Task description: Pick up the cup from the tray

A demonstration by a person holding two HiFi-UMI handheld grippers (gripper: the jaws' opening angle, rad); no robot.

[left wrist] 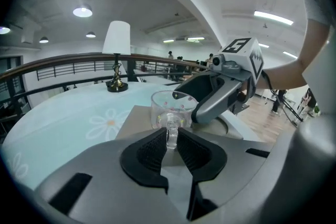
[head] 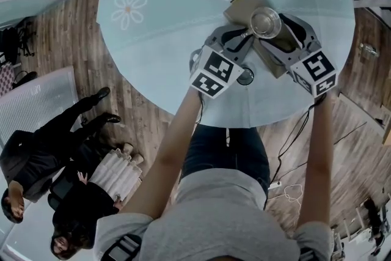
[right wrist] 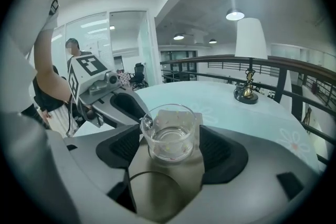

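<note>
A clear glass cup [head: 266, 22] with small coloured dots stands on a tan tray [head: 240, 9] on the round, daisy-printed table. In the left gripper view, my left gripper [left wrist: 172, 139] is shut on the cup's handle [left wrist: 172, 132], with both black pads pressed against it, and the bowl of the cup [left wrist: 173, 108] is just beyond the jaws. In the right gripper view, my right gripper [right wrist: 170, 139] is open around the cup [right wrist: 170, 136], with a pad on each side and a thin gap to the glass. From above, the left gripper [head: 247, 36] and the right gripper [head: 274, 32] meet at the cup.
A table lamp with a white shade [left wrist: 116, 55] stands far across the table near the railing. A small dark round object [head: 245, 76] lies by the near table edge. People sit on the wooden floor at the left [head: 61, 156]. Cables [head: 292, 191] lie on the floor to the right.
</note>
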